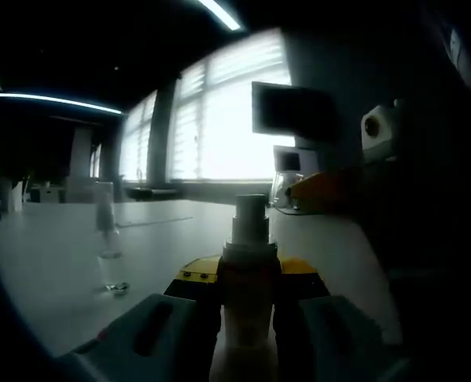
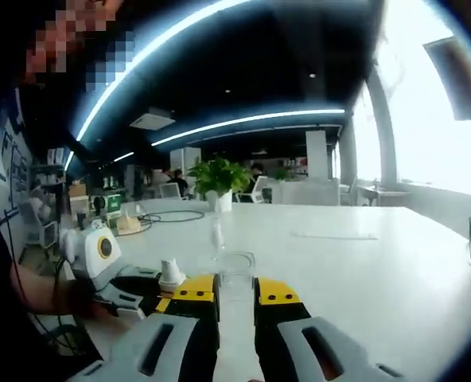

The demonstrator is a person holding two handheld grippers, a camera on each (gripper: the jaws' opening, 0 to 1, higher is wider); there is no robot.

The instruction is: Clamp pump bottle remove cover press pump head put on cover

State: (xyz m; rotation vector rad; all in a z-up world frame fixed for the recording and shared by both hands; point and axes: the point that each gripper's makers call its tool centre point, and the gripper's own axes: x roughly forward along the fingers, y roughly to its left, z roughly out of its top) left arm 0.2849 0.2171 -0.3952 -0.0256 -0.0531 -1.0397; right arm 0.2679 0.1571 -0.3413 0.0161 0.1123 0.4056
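Left tool (image 1: 247,306) clamped on pump bottle (image 1: 247,278), pump head (image 1: 250,216) bare, upright over white bench (image 1: 52,263). Right tool (image 2: 235,306) grips clear cover (image 2: 234,288) between jaws. Farther on bench, another clear cover (image 1: 108,239) stands.

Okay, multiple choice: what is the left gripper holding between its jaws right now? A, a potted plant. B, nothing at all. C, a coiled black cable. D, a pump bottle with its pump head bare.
D: in the left gripper view the left gripper is closed on the pump bottle, whose pump head stands uncovered, while the right gripper holds the clear cover.
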